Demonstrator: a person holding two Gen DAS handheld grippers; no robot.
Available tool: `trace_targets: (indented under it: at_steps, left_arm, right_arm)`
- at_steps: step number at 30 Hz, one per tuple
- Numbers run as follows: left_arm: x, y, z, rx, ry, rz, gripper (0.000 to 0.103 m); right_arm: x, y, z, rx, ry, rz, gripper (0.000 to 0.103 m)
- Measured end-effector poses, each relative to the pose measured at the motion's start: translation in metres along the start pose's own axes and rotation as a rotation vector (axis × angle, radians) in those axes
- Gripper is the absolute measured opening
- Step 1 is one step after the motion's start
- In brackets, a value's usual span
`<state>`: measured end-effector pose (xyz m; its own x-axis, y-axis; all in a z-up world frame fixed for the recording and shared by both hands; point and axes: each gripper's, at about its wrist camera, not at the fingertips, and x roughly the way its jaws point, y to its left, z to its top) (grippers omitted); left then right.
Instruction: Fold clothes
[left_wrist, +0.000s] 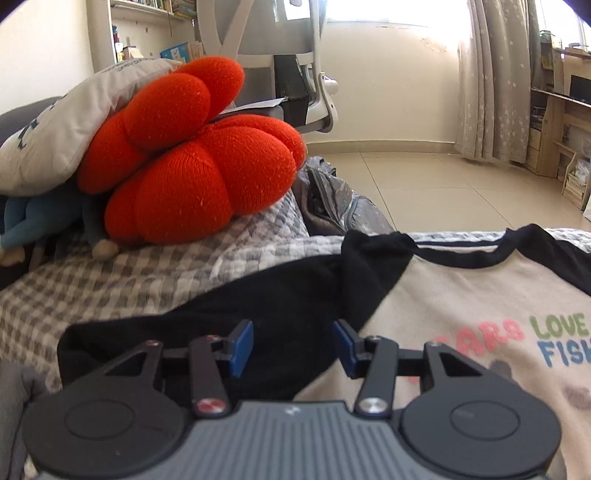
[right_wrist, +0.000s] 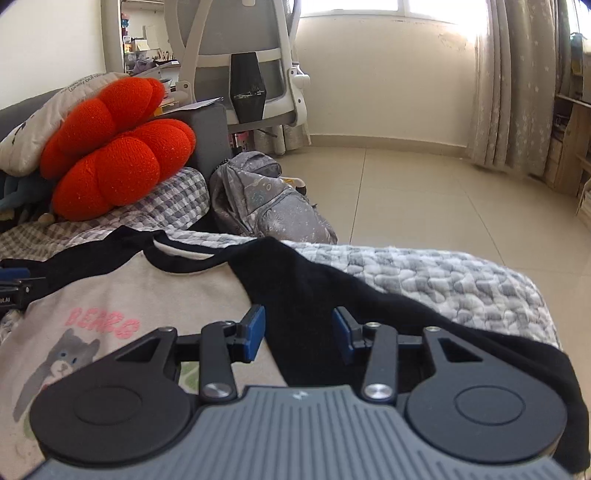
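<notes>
A cream T-shirt (left_wrist: 461, 295) with black sleeves, black collar and a printed cat lies flat on a grey checked quilt (left_wrist: 110, 280). My left gripper (left_wrist: 293, 341) is open and empty, just above the shirt's black left sleeve (left_wrist: 258, 291). My right gripper (right_wrist: 299, 334) is open and empty, just above the black right sleeve (right_wrist: 332, 291). The shirt's cream front shows in the right wrist view (right_wrist: 147, 295). The left gripper's tip shows at that view's left edge (right_wrist: 14, 280).
A red knitted cushion (left_wrist: 192, 147) and a grey pillow (left_wrist: 66, 122) lie at the quilt's back left. A grey backpack (right_wrist: 266, 199) stands on the tiled floor (right_wrist: 443, 192) beyond the quilt's edge. An office chair (right_wrist: 240, 62), curtains and wooden shelves stand further back.
</notes>
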<state>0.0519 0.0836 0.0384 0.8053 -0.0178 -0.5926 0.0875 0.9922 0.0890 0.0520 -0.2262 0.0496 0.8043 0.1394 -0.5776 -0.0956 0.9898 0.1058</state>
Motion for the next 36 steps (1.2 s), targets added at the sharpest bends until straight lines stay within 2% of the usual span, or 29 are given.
trace_targets:
  at_steps: [2, 4, 5, 6, 9, 13, 17, 21, 23, 25, 28, 31, 36]
  left_arm:
    - [-0.017, 0.005, -0.026, -0.053, 0.016, -0.037, 0.061]
    - [-0.025, 0.006, -0.051, -0.073, 0.056, -0.044, 0.062]
    - [-0.031, 0.006, -0.061, -0.073, 0.029, -0.03, 0.063]
    - [-0.038, 0.007, -0.068, -0.075, -0.003, -0.011, 0.063]
    - [-0.046, 0.018, -0.073, -0.127, 0.01, 0.053, 0.066]
    - [-0.05, 0.038, -0.081, -0.24, -0.015, 0.011, 0.066]
    - [-0.053, 0.041, -0.083, -0.268, -0.041, -0.009, 0.066]
    - [-0.055, 0.047, -0.088, -0.32, -0.054, -0.034, 0.067]
    - [-0.057, 0.05, -0.09, -0.342, -0.067, -0.041, 0.067]
    - [-0.058, 0.053, -0.092, -0.369, -0.076, -0.05, 0.067]
    - [-0.061, 0.054, -0.094, -0.386, -0.089, -0.04, 0.067]
    - [-0.067, 0.052, -0.096, -0.381, -0.118, -0.012, 0.067]
    - [-0.071, 0.063, -0.105, -0.457, -0.11, -0.055, 0.067]
  right_arm:
    - [-0.016, 0.005, -0.02, 0.018, 0.032, 0.029, 0.046]
    - [-0.028, 0.014, -0.039, -0.025, 0.036, 0.004, 0.056]
    - [-0.034, 0.02, -0.048, -0.062, 0.026, -0.026, 0.056]
    - [-0.041, 0.026, -0.056, -0.1, 0.016, -0.057, 0.062]
    - [-0.062, 0.025, -0.078, -0.066, 0.029, -0.042, 0.064]
    - [-0.092, 0.017, -0.107, -0.051, -0.01, 0.002, 0.068]
    - [-0.112, 0.007, -0.13, 0.013, -0.08, 0.044, 0.069]
    - [-0.113, 0.011, -0.13, 0.011, -0.09, 0.026, 0.069]
    - [-0.112, 0.013, -0.131, 0.008, -0.098, 0.007, 0.056]
    - [-0.115, 0.011, -0.135, 0.021, -0.112, 0.027, 0.014]
    - [-0.119, 0.009, -0.139, 0.048, -0.121, 0.042, 0.011]
    - [-0.12, 0.017, -0.141, 0.021, -0.129, 0.004, 0.011]
    - [-0.126, 0.022, -0.148, 0.025, -0.156, -0.033, 0.011]
